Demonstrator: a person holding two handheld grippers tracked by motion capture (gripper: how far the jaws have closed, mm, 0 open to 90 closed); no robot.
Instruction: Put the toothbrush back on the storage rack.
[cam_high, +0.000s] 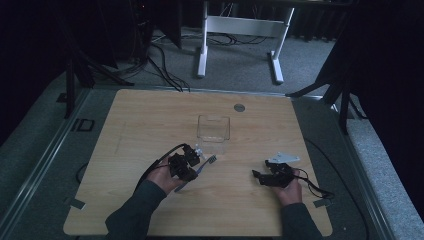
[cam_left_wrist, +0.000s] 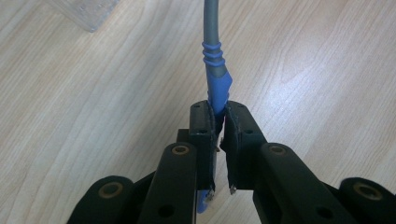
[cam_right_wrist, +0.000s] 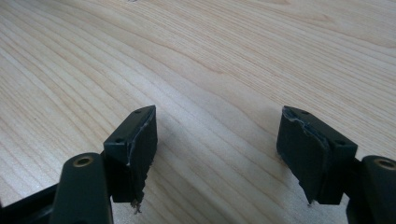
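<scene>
A toothbrush (cam_left_wrist: 214, 65) with a grey and blue handle is clamped between the jaws of my left gripper (cam_left_wrist: 219, 111), which is shut on its blue part. From above, the toothbrush (cam_high: 206, 164) slants over the table's middle, its head toward a clear plastic box (cam_high: 214, 129), with the left gripper (cam_high: 194, 161) around its handle just in front of the box. My right gripper (cam_high: 261, 170) rests low over the table to the right, jaws pointing left. Its jaws (cam_right_wrist: 217, 135) stand wide apart over bare wood, with nothing between them.
The wooden table (cam_high: 150, 120) has a small round grey disc (cam_high: 239, 107) near its far edge. Bits of tape (cam_high: 76, 203) mark the near corners. A white desk frame (cam_high: 240, 30) and cables lie on the floor beyond.
</scene>
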